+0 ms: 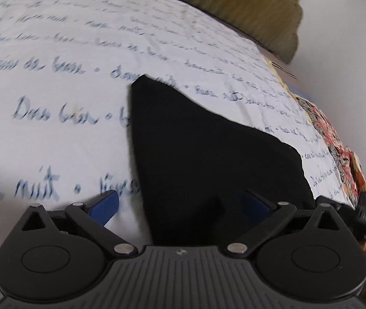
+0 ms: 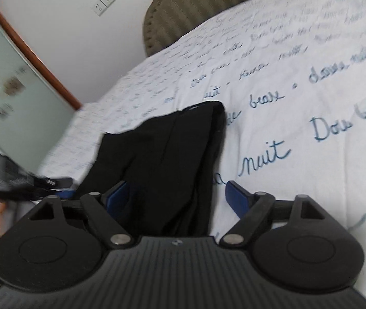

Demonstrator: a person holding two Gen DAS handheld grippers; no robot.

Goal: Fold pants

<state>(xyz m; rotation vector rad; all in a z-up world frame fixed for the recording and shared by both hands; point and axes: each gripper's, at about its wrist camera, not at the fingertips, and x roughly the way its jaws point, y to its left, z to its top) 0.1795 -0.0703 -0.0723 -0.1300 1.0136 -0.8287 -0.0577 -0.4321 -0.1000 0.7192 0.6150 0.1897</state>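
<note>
Left wrist view. Black pants (image 1: pixel 208 159) lie on the bed sheet (image 1: pixel 54 134), folded into a flat wedge: a blunt corner points away from the camera, the wide part runs under the gripper. The fabric is matte and dark, and no seams can be made out. The left gripper (image 1: pixel 180 203) has its jaws spread wide; one blue pad (image 1: pixel 104 206) sits over bare sheet to the left of the cloth, the other (image 1: pixel 256 202) over the black fabric. The pads do not press on the cloth. The sheet is white, lightly wrinkled, printed with rows of blue cursive script. An olive ribbed headboard (image 1: pixel 247 7) with a scalloped edge stands at the top. A red-and-black patterned fabric (image 1: pixel 337 149) shows past the sheet's right edge. The wall (image 1: pixel 342 51) is plain white. The picture is motion-blurred.

Right wrist view. The pants (image 2: pixel 162 159) show lengthwise creases and a layered, folded edge at the far end. The right gripper (image 2: pixel 175 198) is also spread; its left pad (image 2: pixel 116 198) is over the cloth, its right pad (image 2: pixel 237 200) over the sheet (image 2: pixel 298 90), and neither clamps the fabric. The other gripper's black body (image 2: pixel 15 180) shows blurred at the left edge. Behind: the headboard (image 2: pixel 195 10), a white wall with a double socket (image 2: pixel 104 2), and a frosted glass panel (image 2: pixel 10 77) in a reddish wooden frame.
</note>
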